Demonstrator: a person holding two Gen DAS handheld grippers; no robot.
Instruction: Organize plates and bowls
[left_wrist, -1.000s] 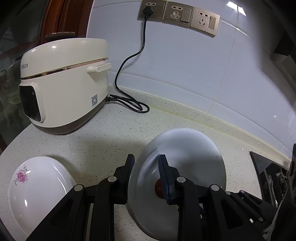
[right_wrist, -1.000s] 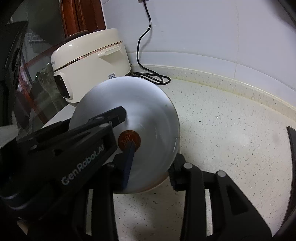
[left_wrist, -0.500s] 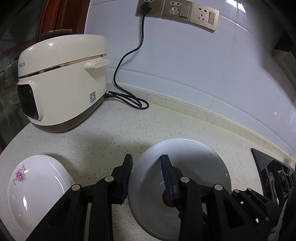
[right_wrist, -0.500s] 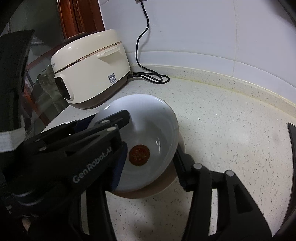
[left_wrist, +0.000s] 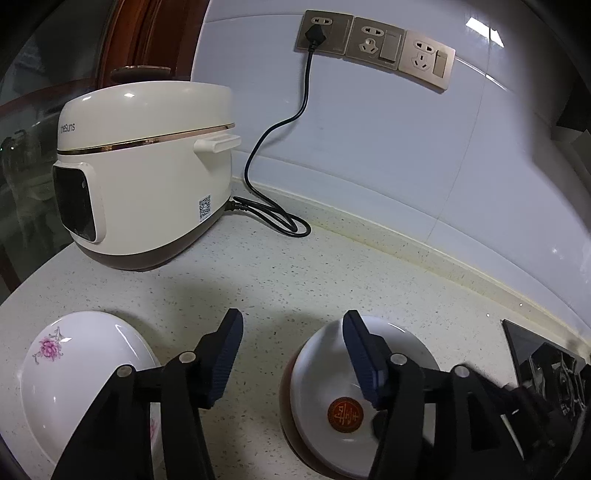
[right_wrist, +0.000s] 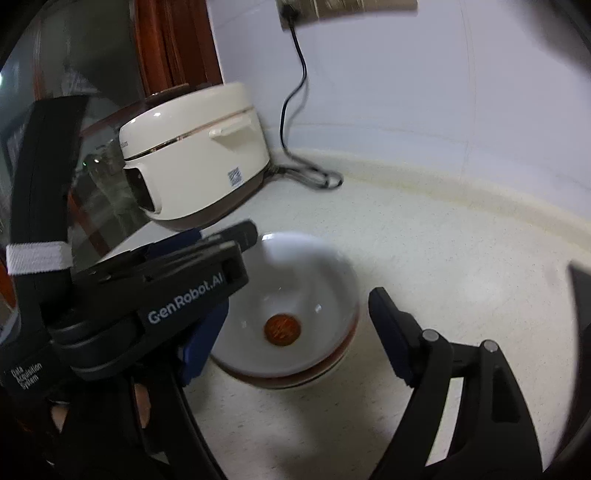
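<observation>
A white bowl (left_wrist: 332, 373) with a red seal on its bottom sits upright on the counter, nested in a second bowl with a red-brown outside (right_wrist: 314, 373). My left gripper (left_wrist: 291, 332) is opening. Its right finger (left_wrist: 362, 354) hangs over the bowl's inside, its left finger stands outside, and neither pad presses on the rim. My right gripper (right_wrist: 295, 332) is opening too, and the white bowl (right_wrist: 291, 295) lies between its fingers untouched. Its left finger is partly hidden behind the left gripper's body. A white dish with a pink flower (left_wrist: 74, 369) lies at the lower left.
A cream rice cooker (left_wrist: 147, 177) stands at the back left, and its black cord (left_wrist: 273, 214) runs up to the wall sockets (left_wrist: 373, 40). A dark hob (left_wrist: 535, 354) borders the speckled counter (left_wrist: 258, 280) on the right. The tiled wall closes the back.
The white bowl, held tilted up by both grippers, has come down to lie flat in the lower bowl. Both grippers have spread their jaws off it.
</observation>
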